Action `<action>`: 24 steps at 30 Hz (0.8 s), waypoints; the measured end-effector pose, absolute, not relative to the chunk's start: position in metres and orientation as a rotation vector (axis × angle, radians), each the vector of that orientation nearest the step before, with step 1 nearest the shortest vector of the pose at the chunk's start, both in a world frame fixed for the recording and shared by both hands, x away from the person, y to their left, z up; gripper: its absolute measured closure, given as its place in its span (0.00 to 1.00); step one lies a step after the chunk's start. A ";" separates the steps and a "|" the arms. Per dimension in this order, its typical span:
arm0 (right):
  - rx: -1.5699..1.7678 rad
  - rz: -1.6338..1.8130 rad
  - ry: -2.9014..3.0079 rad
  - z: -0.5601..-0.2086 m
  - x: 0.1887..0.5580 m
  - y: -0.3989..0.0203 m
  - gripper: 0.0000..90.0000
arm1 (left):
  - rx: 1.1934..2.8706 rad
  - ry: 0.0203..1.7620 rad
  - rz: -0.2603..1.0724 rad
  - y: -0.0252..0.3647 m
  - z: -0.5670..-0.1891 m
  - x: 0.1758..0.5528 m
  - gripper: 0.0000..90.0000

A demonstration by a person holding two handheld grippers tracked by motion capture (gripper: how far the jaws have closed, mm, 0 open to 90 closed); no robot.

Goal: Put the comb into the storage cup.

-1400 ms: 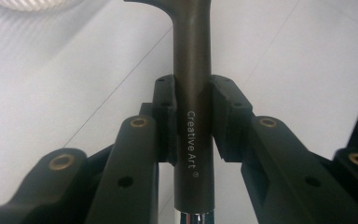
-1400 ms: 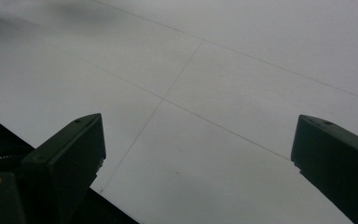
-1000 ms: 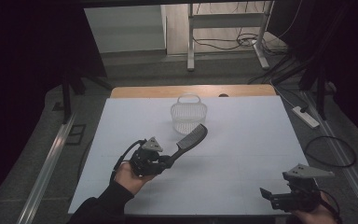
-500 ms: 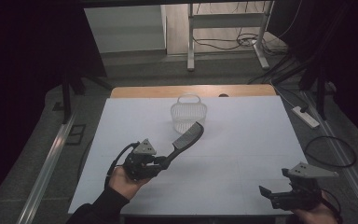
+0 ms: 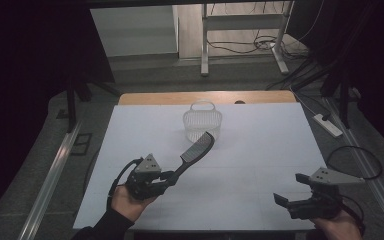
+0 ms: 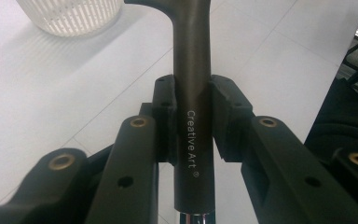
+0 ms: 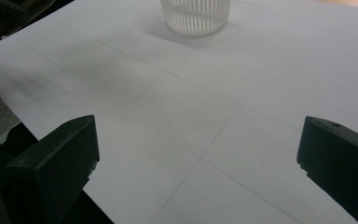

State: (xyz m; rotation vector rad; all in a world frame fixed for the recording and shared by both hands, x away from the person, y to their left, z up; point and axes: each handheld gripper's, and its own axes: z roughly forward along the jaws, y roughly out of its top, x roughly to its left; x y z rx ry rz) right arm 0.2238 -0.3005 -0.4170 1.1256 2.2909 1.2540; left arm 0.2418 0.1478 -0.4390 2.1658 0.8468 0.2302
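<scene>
A dark comb (image 5: 196, 148) slants up and away toward a small white slatted basket (image 5: 202, 123) at the table's far middle. My left gripper (image 5: 167, 177), at the front left of the table, is shut on the comb's handle (image 6: 192, 107), which bears the words "Creative Art". The comb's toothed end reaches just in front of the basket (image 6: 70, 16). My right gripper (image 5: 282, 201) hovers at the front right edge of the table, open, with nothing between its fingers (image 7: 56, 161). The basket (image 7: 196, 16) lies far ahead of it.
The white table top (image 5: 260, 150) has a wooden strip (image 5: 205, 97) along its far edge. Metal rails run along both sides on the floor. A power strip (image 5: 328, 125) and cables lie on the floor at the right, and a desk frame (image 5: 240, 30) stands beyond the table.
My left gripper has drawn back toward the front left with the comb still in it. The right gripper has barely moved.
</scene>
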 end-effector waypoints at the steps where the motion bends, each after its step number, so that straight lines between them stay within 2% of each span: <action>1: 1.120 1.258 2.290 -0.417 0.224 -0.299 0.00 | 2.168 0.845 0.236 0.148 -0.439 0.241 0.81; 24: 1.075 1.366 2.322 -0.405 0.253 -0.281 0.00 | 2.151 0.817 0.249 0.135 -0.444 0.246 0.81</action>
